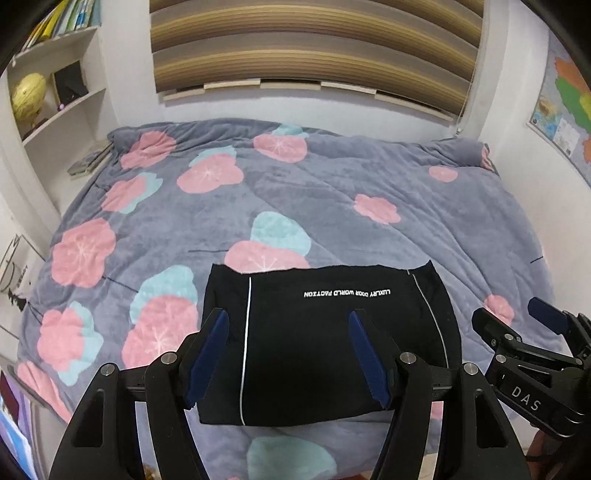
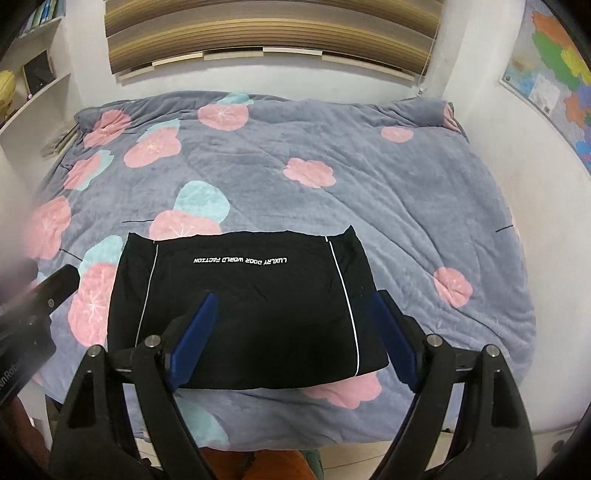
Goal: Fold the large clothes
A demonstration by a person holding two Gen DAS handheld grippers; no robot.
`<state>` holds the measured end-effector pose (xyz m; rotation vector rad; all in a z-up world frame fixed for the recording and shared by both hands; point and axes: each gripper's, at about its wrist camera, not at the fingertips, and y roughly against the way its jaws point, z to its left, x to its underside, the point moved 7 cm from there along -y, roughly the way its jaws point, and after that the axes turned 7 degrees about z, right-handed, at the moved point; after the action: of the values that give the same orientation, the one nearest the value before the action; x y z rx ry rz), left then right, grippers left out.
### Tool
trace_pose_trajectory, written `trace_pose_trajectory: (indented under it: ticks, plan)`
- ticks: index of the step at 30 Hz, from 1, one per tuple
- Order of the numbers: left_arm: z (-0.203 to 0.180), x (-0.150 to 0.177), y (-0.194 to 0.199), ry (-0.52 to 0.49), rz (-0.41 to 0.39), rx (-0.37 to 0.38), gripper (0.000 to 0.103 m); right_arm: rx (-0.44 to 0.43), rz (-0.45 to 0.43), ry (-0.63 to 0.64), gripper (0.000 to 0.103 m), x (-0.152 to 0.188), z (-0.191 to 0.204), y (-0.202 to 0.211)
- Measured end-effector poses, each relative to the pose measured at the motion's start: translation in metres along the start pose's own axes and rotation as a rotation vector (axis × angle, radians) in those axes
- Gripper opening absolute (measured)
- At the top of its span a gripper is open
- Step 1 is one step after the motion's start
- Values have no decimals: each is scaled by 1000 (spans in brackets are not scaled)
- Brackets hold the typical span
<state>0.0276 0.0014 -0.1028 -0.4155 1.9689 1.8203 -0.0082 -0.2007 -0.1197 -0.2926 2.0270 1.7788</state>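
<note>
Both grippers [image 1: 288, 354] [image 2: 293, 332] open, empty; black garment [image 1: 314, 332] folded flat w/ white piping.

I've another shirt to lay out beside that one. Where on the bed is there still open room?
The grey flowered blanket lies bare beyond the folded black garment with white piping, up to the wall under the striped blind, and to its right, toward the wall map. The near edge is crowded: the left gripper and right gripper hover open above the garment.

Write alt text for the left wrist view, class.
A folded black garment with white piping and lettering lies on a grey floral bedspread. The left gripper hangs above it, fingers open and empty; the right gripper shows at the right edge.
</note>
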Motion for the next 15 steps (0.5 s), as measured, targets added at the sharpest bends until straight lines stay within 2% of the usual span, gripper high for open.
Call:
trace_pose_trajectory:
  ticks: [15]
  plan:
    - [-11,10,-7,-10,33,11,69,-8,18,-28,84,2,-6,-2]
